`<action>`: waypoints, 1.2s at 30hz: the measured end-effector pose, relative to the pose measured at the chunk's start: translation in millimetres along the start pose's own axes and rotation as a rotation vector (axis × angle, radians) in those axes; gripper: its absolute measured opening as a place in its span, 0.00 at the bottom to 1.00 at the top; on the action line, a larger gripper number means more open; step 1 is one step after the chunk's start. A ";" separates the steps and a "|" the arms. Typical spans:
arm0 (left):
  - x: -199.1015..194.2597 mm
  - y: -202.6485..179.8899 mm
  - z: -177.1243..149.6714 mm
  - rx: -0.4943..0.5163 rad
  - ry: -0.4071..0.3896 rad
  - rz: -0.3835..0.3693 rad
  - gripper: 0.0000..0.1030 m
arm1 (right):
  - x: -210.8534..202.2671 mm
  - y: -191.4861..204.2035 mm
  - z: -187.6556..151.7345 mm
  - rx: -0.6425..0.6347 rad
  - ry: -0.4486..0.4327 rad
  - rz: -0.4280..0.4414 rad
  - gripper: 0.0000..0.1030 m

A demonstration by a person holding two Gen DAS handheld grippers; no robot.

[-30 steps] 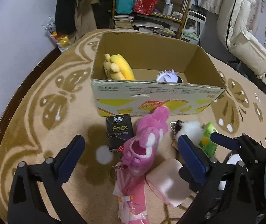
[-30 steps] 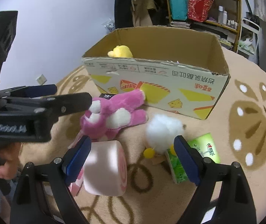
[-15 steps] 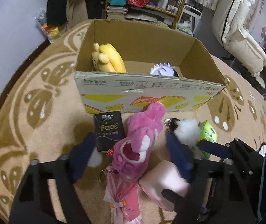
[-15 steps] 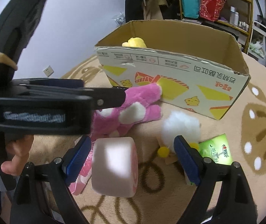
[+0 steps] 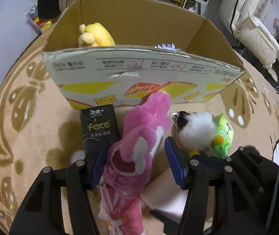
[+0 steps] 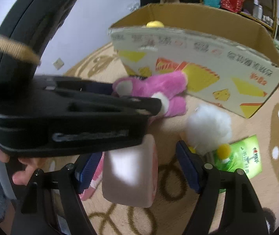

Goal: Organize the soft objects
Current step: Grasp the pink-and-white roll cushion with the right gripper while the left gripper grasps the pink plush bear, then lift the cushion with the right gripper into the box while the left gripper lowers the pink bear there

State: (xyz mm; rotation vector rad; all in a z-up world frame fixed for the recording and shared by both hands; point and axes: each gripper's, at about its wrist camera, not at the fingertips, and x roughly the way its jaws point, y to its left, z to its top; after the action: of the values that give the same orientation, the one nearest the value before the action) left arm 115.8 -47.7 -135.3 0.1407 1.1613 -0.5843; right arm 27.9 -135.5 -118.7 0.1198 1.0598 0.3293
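Note:
A pink plush toy lies on the carpet in front of an open cardboard box. My left gripper straddles its head; the jaws are closing, and a gap still shows at the right pad. In the right wrist view a pale pink roll cushion sits between the pads of my right gripper. Those jaws are closing too, with room left on the right side. A white fluffy keychain toy rests just right of the plush. A yellow plush lies inside the box.
A black tissue pack and a green one lie on the carpet beside the toys, with a pink wrapped packet under the plush. A hand holds the left tool. Shelves and bedding stand beyond the box.
Both grippers have come down closer to the toys. The left jaws narrowed from wide open to just around the pink plush. The right jaws narrowed slightly around the roll cushion.

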 end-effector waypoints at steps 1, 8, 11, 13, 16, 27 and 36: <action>0.4 -0.9 0.5 0.004 -0.001 -0.002 0.54 | 3.2 2.7 -0.4 -0.021 0.010 -0.034 0.76; 12.5 -9.6 -2.3 0.018 0.003 0.056 0.51 | 0.4 -3.0 1.4 0.025 0.011 0.004 0.38; 7.8 -11.9 -5.2 0.024 -0.026 0.077 0.43 | -3.4 -4.4 1.1 0.038 0.004 0.004 0.35; 3.3 -10.4 -7.1 0.016 -0.033 0.089 0.41 | -7.8 -6.6 -0.7 0.041 -0.007 -0.007 0.32; -7.7 -7.5 -9.1 -0.030 -0.054 0.098 0.37 | -15.4 -8.0 -3.0 0.048 -0.025 -0.024 0.26; -57.8 0.9 -20.1 -0.087 -0.139 0.222 0.32 | -66.1 -19.4 -13.3 0.125 -0.137 -0.107 0.23; -112.5 6.3 -29.6 -0.094 -0.305 0.366 0.32 | -102.4 -28.8 -8.8 0.176 -0.267 -0.164 0.23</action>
State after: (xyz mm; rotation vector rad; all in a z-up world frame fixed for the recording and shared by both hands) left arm 64.3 10.0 -48.1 0.1723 0.8377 -0.2162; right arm -19.4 -196.2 -44.7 0.2267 0.8262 0.0682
